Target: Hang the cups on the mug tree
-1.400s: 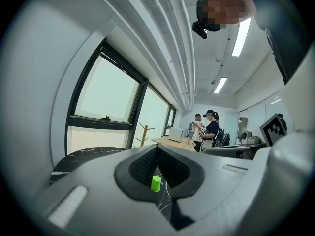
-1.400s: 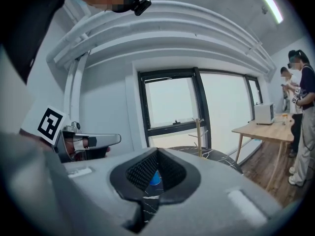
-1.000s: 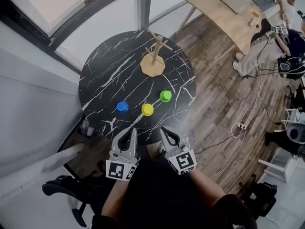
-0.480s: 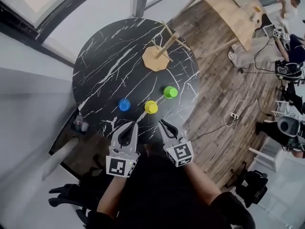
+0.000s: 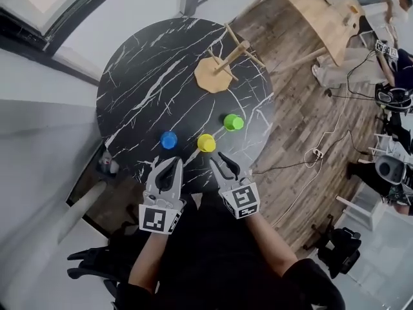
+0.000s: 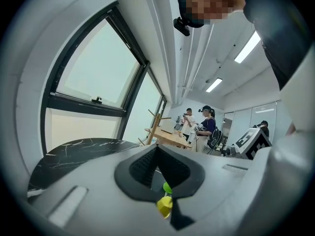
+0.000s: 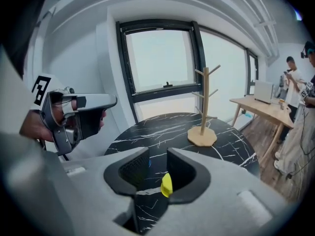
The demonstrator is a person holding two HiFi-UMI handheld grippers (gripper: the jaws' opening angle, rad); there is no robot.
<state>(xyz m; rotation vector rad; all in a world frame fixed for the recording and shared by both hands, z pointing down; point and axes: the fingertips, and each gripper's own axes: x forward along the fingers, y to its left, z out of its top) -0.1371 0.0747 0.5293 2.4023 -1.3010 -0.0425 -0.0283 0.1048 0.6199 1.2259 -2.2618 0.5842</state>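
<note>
Head view: the yellow cup (image 5: 206, 143) sits by the counter's (image 5: 132, 76) near edge, between the blue cup (image 5: 169, 140) and the green cup (image 5: 233, 122).

Left gripper view: the left gripper (image 6: 157, 156) is clenched and empty.

Right gripper view: the right gripper (image 7: 157, 154) jaws have just been opening, with nothing between them and the yellow cup ahead. It looks light, stiff and slick, so pinch its wall at the rim.

Wood-plank floor (image 5: 300, 82), big window (image 7: 160, 58) w/ dark frame, wooden desk (image 5: 322, 18) nearby.

Black marble table (image 5: 142, 76): mug tree (image 5: 211, 81), blue cup (image 5: 169, 140), yellow cup (image 5: 206, 143), green cup (image 5: 233, 122)
</note>
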